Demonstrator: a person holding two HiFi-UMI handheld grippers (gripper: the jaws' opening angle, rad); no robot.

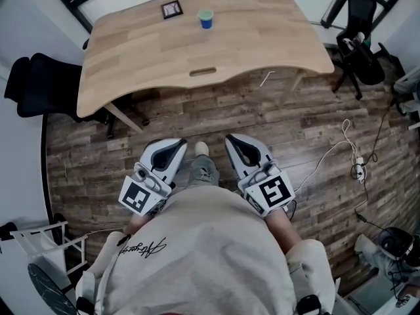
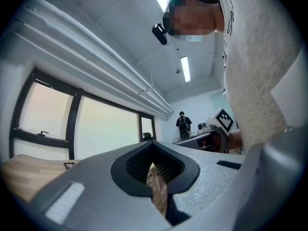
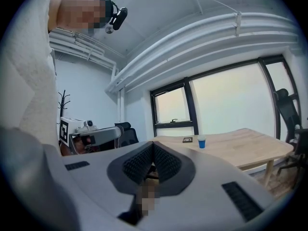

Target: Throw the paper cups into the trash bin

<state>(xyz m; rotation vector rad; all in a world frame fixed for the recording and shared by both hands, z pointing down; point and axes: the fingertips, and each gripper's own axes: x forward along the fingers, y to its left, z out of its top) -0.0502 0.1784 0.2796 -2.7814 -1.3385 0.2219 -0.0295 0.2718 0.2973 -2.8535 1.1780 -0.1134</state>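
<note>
A small blue paper cup (image 1: 206, 20) stands upright near the far edge of the light wooden table (image 1: 262, 44); it also shows in the right gripper view as a blue cup (image 3: 201, 141) on the table (image 3: 240, 148). My left gripper (image 1: 178, 143) and right gripper (image 1: 233, 140) are held side by side close to my body, over the wood floor and well short of the table. Left gripper (image 2: 153, 146) has its ribbed pads together with nothing between them. Right gripper (image 3: 154, 148) is shut and empty too. I cannot make out a trash bin.
A black marker tile (image 1: 172, 9) lies left of the cup. Black chairs stand at the table's left (image 1: 39, 84) and right (image 1: 361, 51). Cables (image 1: 354, 163) trail on the floor at right. A white rack (image 1: 39, 241) sits at lower left. A person (image 2: 183, 124) stands far off.
</note>
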